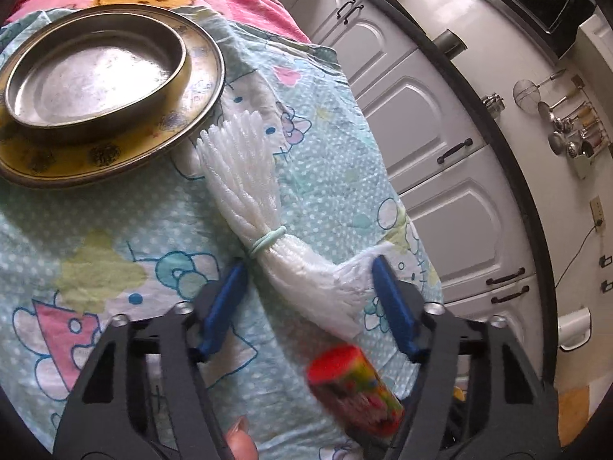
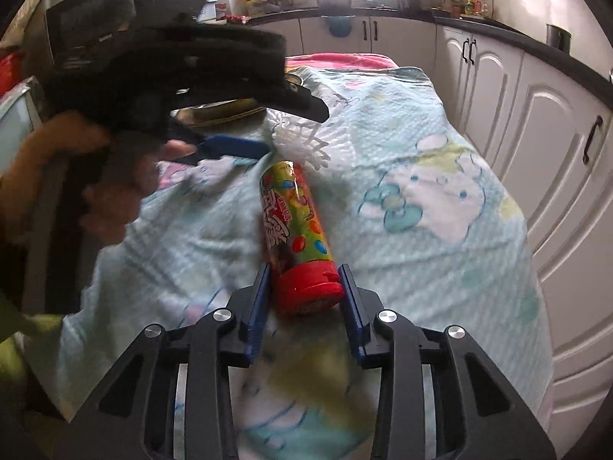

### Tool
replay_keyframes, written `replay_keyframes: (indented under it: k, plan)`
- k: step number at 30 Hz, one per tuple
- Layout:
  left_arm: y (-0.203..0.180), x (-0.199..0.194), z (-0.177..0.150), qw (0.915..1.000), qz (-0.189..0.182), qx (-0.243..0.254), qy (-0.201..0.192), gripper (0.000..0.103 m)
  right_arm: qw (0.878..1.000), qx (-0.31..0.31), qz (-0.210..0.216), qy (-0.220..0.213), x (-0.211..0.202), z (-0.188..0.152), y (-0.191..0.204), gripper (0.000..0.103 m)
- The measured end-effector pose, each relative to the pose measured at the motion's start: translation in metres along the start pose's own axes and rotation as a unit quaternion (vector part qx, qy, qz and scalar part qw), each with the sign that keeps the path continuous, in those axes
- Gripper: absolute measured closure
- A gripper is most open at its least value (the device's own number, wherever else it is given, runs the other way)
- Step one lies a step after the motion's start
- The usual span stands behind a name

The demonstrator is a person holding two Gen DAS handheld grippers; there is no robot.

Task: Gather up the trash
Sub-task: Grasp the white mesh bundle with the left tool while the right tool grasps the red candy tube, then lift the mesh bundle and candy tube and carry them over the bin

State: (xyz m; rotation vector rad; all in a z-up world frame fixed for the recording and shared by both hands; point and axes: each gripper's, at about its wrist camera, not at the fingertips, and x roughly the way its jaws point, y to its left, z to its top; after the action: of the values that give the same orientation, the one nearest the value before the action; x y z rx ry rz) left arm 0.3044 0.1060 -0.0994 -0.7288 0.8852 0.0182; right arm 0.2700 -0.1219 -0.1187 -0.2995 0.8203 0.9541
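A white foam net bundle [image 1: 245, 176], tied with a pale green rubber band [image 1: 268, 239], lies on the patterned cloth [image 1: 95, 230]. My left gripper [image 1: 310, 264] is open, its blue fingers [image 1: 226, 303] either side of the bundle's lower end without closing on it. A colourful candy tube with a red cap [image 2: 297, 230] lies on the cloth; it also shows blurred in the left wrist view [image 1: 356, 391]. My right gripper [image 2: 304, 291] has its blue pads against both sides of the red cap. The left gripper [image 2: 230, 149] shows in the right wrist view beside the foam net [image 2: 302, 142].
A steel bowl [image 1: 92, 76] sits on a yellow-rimmed plate [image 1: 115, 153] at the far left of the cloth. White kitchen cabinets [image 1: 440, 134] run along the right, under a dark countertop [image 2: 498, 34] with pots and jars. A pink towel [image 1: 237, 0] lies behind the plate.
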Motion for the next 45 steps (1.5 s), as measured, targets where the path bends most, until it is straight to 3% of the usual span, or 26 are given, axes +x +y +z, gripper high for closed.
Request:
replay_keyframes:
  k: [2,7,16,26,45]
  plan:
    - [0.001,-0.001,-0.004,1.0000,-0.001,0.004,0.003,0.073,1.000,0.010,0.002,-0.003,-0.008,-0.010,0.003,0.070]
    - [-0.002,-0.007,-0.017,0.9995,-0.001,0.031,0.003,0.084,0.999,0.043,0.003,-0.009,-0.029,-0.031,0.008,0.071]
    - [-0.026,-0.040,-0.057,0.9923,0.003,0.122,-0.023,0.086,0.994,0.100,0.004,-0.050,-0.078,-0.055,0.007,0.071]
    - [-0.057,-0.076,-0.097,0.9783,-0.005,0.201,-0.049,0.086,0.986,0.133,-0.039,-0.096,-0.137,-0.073,-0.006,0.071]
    - [-0.144,-0.073,-0.170,0.9494,-0.065,0.307,-0.016,0.086,0.960,0.208,-0.142,-0.123,-0.224,-0.157,-0.032,0.071]
